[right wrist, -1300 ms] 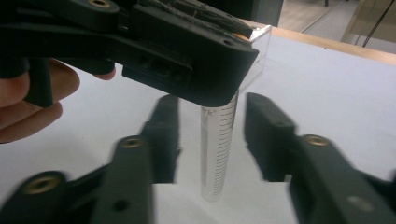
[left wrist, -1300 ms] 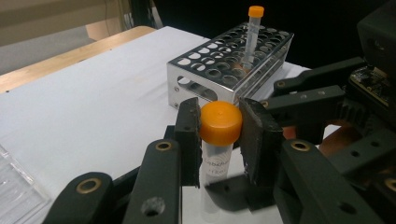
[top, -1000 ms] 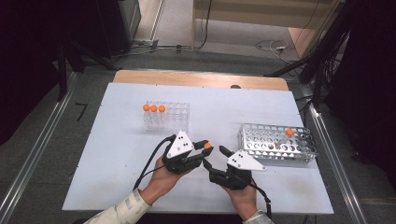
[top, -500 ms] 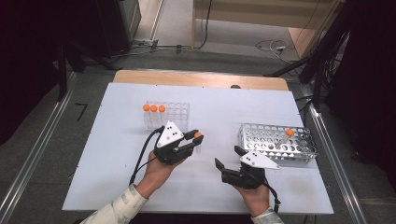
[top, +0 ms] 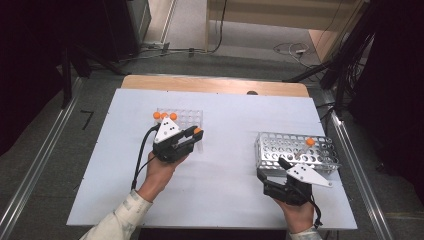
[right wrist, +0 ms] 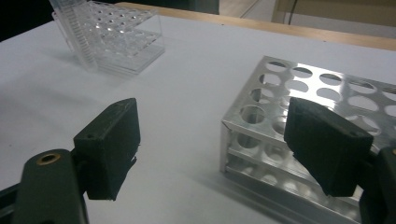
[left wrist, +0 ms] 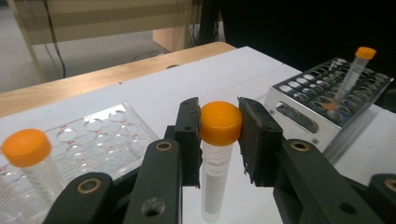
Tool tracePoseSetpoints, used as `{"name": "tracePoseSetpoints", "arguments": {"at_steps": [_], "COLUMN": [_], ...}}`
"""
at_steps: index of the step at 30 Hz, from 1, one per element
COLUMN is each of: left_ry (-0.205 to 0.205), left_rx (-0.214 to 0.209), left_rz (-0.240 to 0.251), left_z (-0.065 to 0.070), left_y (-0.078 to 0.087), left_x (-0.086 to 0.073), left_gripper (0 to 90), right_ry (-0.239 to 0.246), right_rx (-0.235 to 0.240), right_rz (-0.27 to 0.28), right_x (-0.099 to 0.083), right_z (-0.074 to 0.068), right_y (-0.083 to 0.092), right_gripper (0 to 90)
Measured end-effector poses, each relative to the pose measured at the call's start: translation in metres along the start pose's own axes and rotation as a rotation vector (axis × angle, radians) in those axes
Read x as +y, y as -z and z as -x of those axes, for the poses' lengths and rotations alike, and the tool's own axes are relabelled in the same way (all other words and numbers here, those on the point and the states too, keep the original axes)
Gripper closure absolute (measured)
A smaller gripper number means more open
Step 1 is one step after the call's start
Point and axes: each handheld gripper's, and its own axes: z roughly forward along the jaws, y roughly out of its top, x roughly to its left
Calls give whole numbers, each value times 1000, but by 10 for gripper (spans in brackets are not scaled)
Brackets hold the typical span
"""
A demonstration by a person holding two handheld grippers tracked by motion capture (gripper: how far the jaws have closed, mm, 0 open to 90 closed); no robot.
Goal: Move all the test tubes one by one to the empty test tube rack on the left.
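Observation:
My left gripper (top: 196, 136) is shut on an orange-capped tube (top: 197, 131), just in front of the clear rack (top: 186, 118). In the left gripper view the pads clamp the tube's cap (left wrist: 219, 122) and the tube hangs upright. My left gripper (left wrist: 218, 140) points past the clear rack (left wrist: 107, 135) toward the metal rack (left wrist: 322, 100). My right gripper (top: 271, 167) stands open at the metal rack's (top: 295, 150) near left corner. Its jaws have just been opening, with nothing between them. In the right gripper view my right gripper (right wrist: 215, 140) frames that rack's corner (right wrist: 261, 135).
Three orange-capped tubes (top: 164, 116) stand in the clear rack's far left row. One tube (top: 307, 145) leans in the metal rack. Both racks sit on a white board (top: 225, 125) with a wooden strip (top: 215, 85) behind it. Cables trail from both grippers.
The two grippers were close together mid-table. The left one has carried the tube left and away to the clear rack. The right one has moved right to the metal rack.

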Motion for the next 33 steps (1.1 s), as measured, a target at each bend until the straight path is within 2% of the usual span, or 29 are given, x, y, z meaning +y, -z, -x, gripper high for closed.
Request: {"name": "tracePoseSetpoints", "arguments": {"at_steps": [11, 27, 33], "left_ry": [26, 50, 38], "left_rx": [68, 153, 194], "left_rz": [25, 64, 71], "left_z": [-21, -44, -48], "left_y": [2, 7, 2], "left_x": [7, 22, 29], "left_gripper": [704, 704, 704], "right_ry": [-35, -40, -41], "right_rx": [-54, -67, -72], "right_rz": [4, 15, 19], "right_x": [-6, -5, -5], "right_z": [20, 21, 21], "right_y": [14, 15, 16], "right_gripper": [172, 175, 178]}}
